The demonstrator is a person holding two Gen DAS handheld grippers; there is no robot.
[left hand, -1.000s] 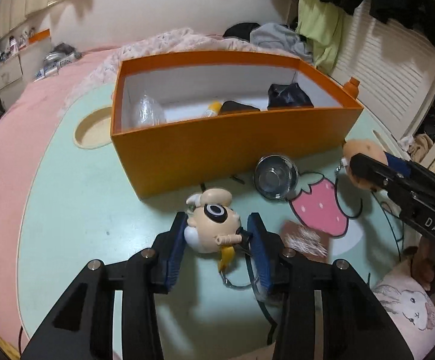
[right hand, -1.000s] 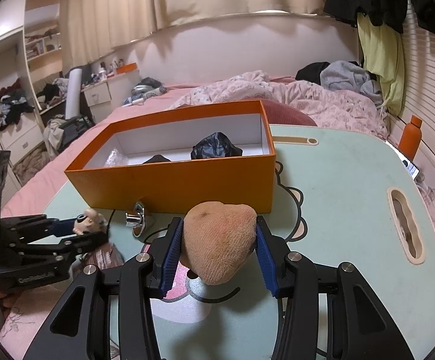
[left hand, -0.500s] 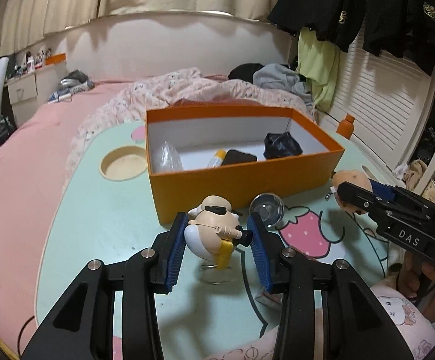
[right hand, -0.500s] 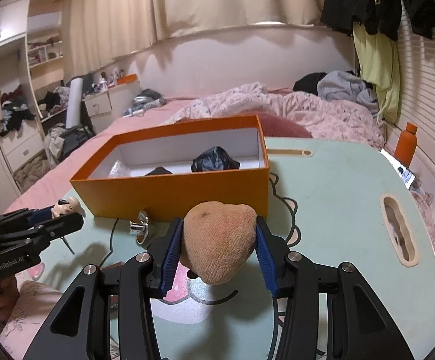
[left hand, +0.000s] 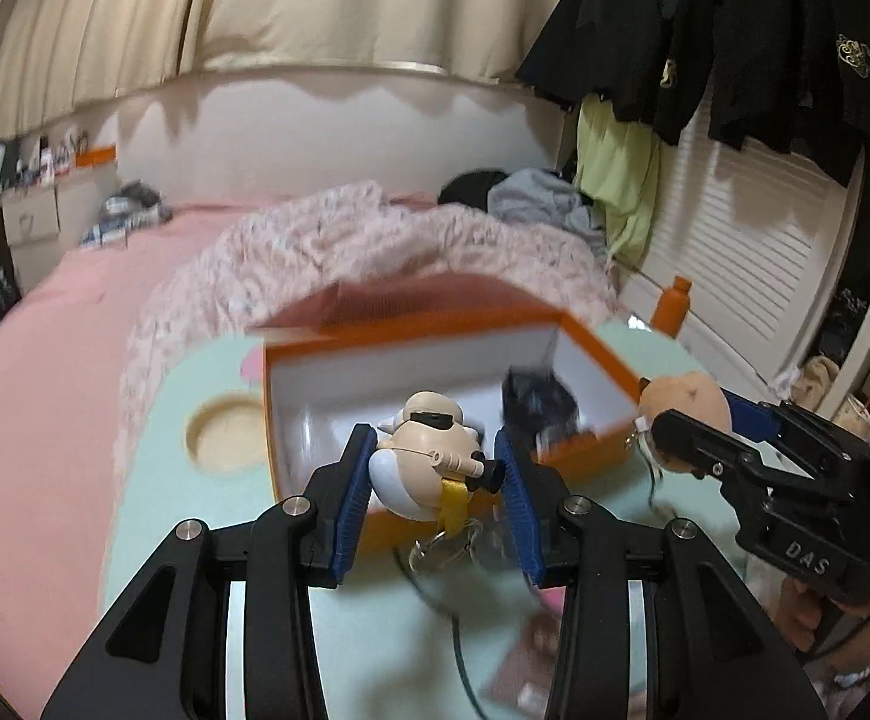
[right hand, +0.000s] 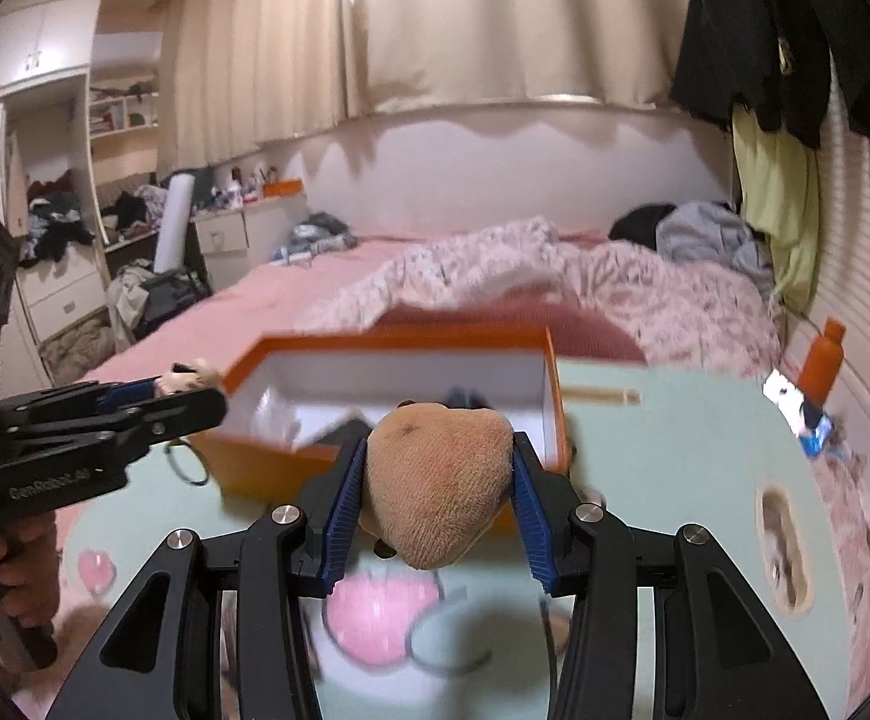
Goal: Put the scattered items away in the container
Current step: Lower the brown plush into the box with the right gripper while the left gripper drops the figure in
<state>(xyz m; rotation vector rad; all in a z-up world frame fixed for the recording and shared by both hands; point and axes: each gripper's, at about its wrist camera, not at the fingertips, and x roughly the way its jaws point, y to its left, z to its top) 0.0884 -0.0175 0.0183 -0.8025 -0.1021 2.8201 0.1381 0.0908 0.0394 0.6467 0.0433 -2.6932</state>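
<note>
Left wrist view: orange box point(left hand: 585, 456) sits on the bench point(left hand: 153, 480), w/ a black item point(left hand: 540, 402) inside. Left hand-held gripper point(left hand: 435, 480) clamps a cartoon keychain figure point(left hand: 429, 462) in front of the box. Right hand-held gripper point(right hand: 438, 498) pinches a tan plush point(right hand: 435, 480) near the box front.

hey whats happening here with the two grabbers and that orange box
A person is tidying small toys into the orange box on the mint-green table. The left claw is clamped on a cream cartoon-figure keychain, and the right claw is clamped on a tan plush. Both are held above the table, close to the box's near wall; neither toy is in the box yet. A black item already lies inside.
</note>
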